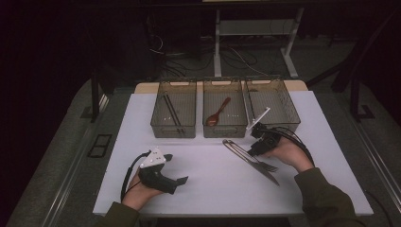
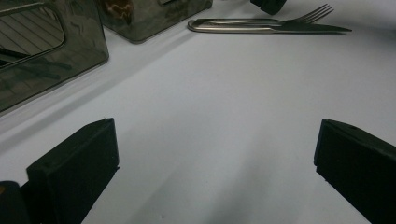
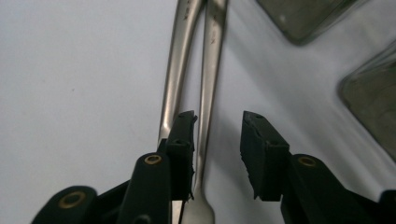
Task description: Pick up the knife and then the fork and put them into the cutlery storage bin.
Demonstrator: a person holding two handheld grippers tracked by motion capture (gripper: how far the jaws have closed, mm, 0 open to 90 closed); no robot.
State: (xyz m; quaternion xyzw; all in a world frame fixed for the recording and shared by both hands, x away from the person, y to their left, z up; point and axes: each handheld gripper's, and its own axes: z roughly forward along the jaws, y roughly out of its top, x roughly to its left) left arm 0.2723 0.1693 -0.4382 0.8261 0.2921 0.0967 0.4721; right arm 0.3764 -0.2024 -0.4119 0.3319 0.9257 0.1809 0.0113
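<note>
right gripper (image 3: 217, 154) has its fingers narrowed around the fork (image 3: 208, 93), not pinching yet, knife (image 3: 175, 70) alongside; left gripper (image 2: 215, 172) idles wide open near the surface's front edge

left gripper (image 1: 176, 181): held low, jaws spread wide, well left of the fork (image 1: 261, 163) | right gripper (image 1: 252, 150): jaws narrowed, astride fork handle, unclamped

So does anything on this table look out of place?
Yes: a fork and knife lie loose on the white table, while the chopsticks and wooden spoon already sit in bins. The right gripper straddles the fork's handle.
</note>
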